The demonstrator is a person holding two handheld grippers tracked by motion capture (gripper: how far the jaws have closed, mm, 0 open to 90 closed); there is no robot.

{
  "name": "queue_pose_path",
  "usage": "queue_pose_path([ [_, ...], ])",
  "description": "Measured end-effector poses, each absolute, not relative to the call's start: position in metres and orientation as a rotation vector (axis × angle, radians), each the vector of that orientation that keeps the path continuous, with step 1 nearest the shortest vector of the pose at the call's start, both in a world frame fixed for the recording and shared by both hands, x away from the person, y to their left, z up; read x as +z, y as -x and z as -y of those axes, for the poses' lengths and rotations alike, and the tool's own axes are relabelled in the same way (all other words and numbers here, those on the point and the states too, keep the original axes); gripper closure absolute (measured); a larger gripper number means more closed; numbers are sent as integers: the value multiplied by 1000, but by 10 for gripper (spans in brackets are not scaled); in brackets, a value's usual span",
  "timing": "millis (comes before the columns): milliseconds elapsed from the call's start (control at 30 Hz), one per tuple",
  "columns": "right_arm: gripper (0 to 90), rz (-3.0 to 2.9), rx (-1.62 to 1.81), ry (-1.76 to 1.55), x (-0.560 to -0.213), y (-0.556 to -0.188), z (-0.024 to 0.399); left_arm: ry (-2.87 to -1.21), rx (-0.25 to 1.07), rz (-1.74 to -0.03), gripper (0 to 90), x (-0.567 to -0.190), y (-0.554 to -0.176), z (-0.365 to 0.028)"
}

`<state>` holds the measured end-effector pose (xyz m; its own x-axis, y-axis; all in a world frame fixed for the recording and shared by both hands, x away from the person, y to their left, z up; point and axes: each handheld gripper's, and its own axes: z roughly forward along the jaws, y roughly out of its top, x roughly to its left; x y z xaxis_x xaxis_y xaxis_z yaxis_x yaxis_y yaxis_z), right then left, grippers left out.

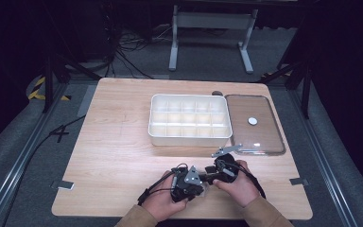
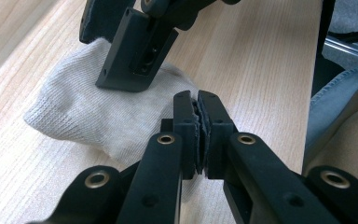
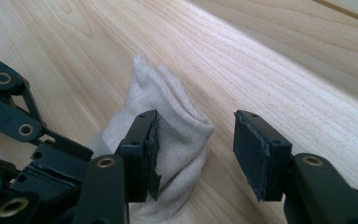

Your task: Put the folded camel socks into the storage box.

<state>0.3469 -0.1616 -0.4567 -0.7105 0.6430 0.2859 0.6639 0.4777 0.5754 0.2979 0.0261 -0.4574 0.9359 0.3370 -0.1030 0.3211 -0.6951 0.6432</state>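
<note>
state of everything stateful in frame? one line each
left gripper: shut on sock, fingers pinching its edge
right gripper: open, sock between fingers, not pressed
sock: crumpled, lying on table
compartment box: open, lid off
lid: flat on table, right of box

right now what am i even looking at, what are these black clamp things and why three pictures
A person sits at a wooden table with a hand-held two-jaw clamp in each hand. The high view looks down from above; the other two come from cameras riding on each clamp, looking along its jaws.

On the table lie a white compartment tray, a clear lid to its right, and near the hands a beige sock.

The left gripper is shut, and the sock's fabric runs up to its closed jaws, so it seems to pinch an edge. The right gripper is open, one pad against the sock, the other clear of it.
</note>
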Motion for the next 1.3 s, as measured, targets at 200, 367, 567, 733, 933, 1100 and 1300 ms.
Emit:
queue_pose_path([
  [200,500,2671,-1069,1175,-451,-346,160,-2391,46,-458,868,-457,-296,-27],
  [367,453,2678,-1064,1161,-453,-346,154,-2398,55,-458,868,-457,-295,-26],
  [567,436,2630,-1006,1177,-461,-348,156,-2396,62,-458,862,-457,-294,-28],
  [733,517,2632,-1009,1134,-462,-346,155,-2386,52,-471,836,-457,-292,-29],
  [933,574,2621,-1007,1106,-462,-347,153,-2344,-11,-502,735,-454,-291,-39],
  [1100,639,2618,-1000,1088,-462,-347,153,-2330,-15,-547,680,-442,-297,-62],
  [1300,686,2589,-1009,1075,-462,-348,153,-2279,55,-641,656,-431,-307,-89],
])
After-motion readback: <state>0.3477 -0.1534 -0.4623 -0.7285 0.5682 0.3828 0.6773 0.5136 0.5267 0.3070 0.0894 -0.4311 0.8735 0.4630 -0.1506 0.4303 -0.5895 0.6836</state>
